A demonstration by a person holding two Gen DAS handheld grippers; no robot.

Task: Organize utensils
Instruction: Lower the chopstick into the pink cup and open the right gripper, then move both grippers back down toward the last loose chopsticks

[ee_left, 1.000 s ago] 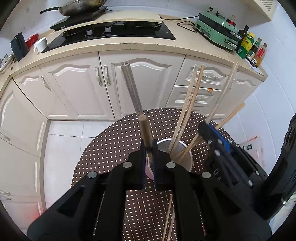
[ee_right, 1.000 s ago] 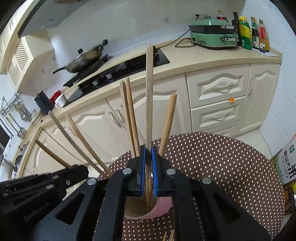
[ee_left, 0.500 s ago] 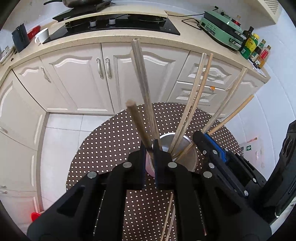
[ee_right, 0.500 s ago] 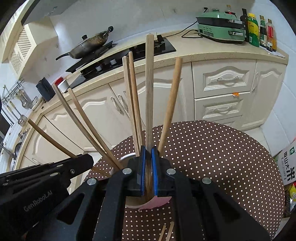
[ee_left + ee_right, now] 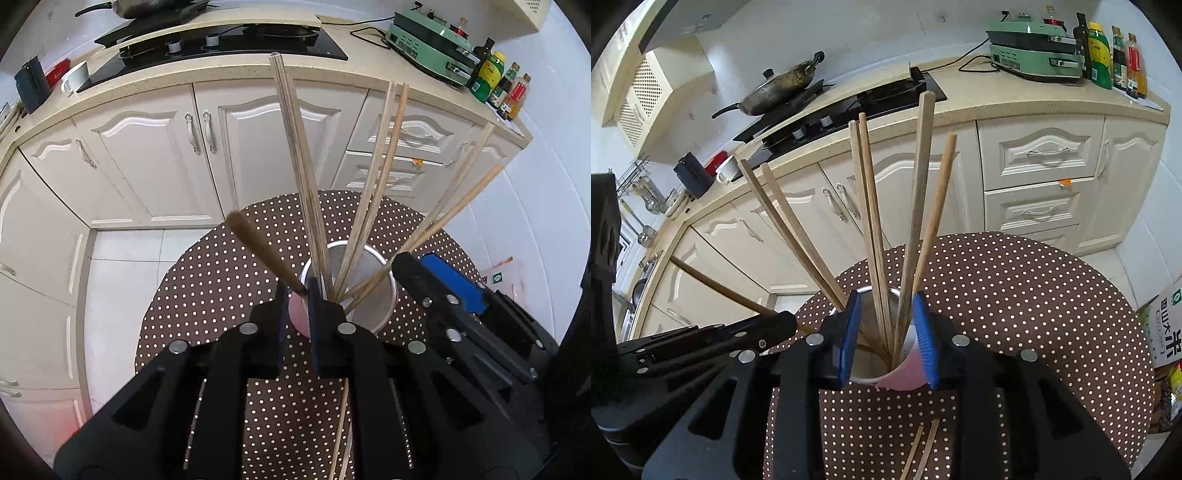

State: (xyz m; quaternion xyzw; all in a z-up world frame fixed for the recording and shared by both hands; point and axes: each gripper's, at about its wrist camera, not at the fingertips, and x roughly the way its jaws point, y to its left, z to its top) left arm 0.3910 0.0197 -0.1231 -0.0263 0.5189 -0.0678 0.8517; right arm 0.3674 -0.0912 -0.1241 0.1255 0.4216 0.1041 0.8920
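Note:
A pink paper cup (image 5: pixel 369 314) (image 5: pixel 905 376) stands on the round dotted table (image 5: pixel 207 295) (image 5: pixel 1034 295), with several wooden chopsticks fanning out of it. My left gripper (image 5: pixel 298 291) hovers at the cup's near rim. A dark chopstick (image 5: pixel 258 247) leans left between its jaws, which stand a narrow gap apart with pink cup showing beside the stick. My right gripper (image 5: pixel 886 299) straddles the cup and its jaws are opening. A pale chopstick (image 5: pixel 916 203) stands free between them, touching neither pad. Each gripper shows in the other view, the right gripper (image 5: pixel 436 273) and the left gripper (image 5: pixel 775 321).
Two loose chopsticks (image 5: pixel 341 424) (image 5: pixel 923 450) lie on the cloth near me. Behind the table are white cabinets (image 5: pixel 147 155), a hob (image 5: pixel 221 40), a wok (image 5: pixel 783 88), a green appliance (image 5: pixel 1034 48) and bottles (image 5: pixel 1108 48). A printed box (image 5: pixel 1171 332) sits at the right.
The right jaws have spread off the pale chopstick, which now rests in the cup. The dark chopstick in the left jaws has tipped from upright to leaning left, and those jaws have parted slightly.

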